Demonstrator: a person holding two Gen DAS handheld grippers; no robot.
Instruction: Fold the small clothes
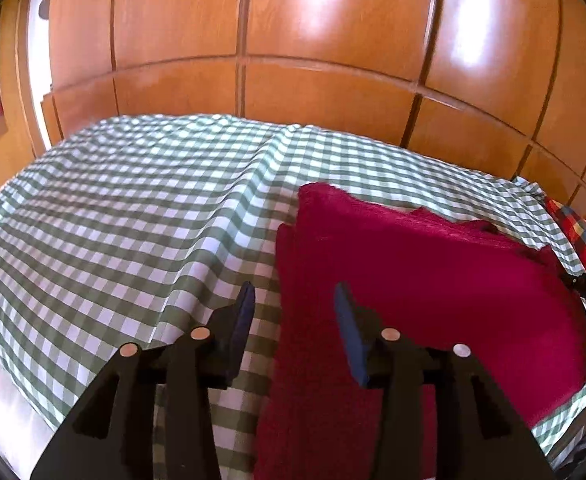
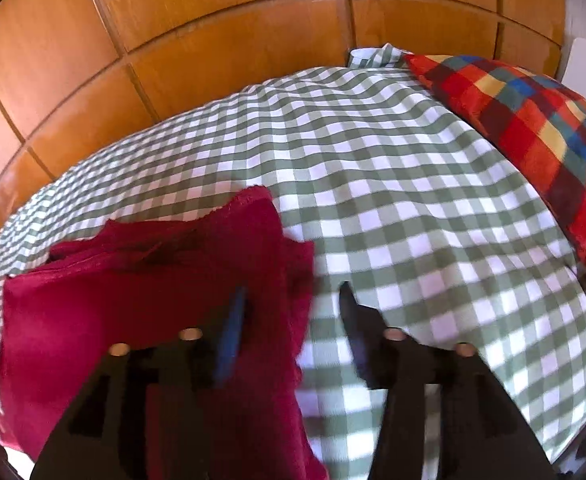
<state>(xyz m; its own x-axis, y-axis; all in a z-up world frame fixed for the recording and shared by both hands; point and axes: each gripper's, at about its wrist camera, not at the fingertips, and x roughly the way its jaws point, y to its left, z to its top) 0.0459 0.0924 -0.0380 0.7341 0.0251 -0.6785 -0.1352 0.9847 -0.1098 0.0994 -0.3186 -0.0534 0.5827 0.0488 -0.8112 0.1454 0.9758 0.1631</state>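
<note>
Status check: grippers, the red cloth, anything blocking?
Left gripper open, empty, over the red cloth's left edge. Right gripper open, empty, over its right edge. Cloth partly folded on checked sheet. Nothing in the way; plaid pillow well clear.

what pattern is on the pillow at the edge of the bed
The pillow has a multicolour check of red, orange, yellow, blue and teal, clearest in the right wrist view.

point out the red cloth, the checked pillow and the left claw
red cloth [image 1: 433, 280], left wrist view, middle of the top layer
checked pillow [image 2: 533, 128], right wrist view, middle of its face
left claw [image 1: 293, 300], left wrist view, between its fingertips
</note>
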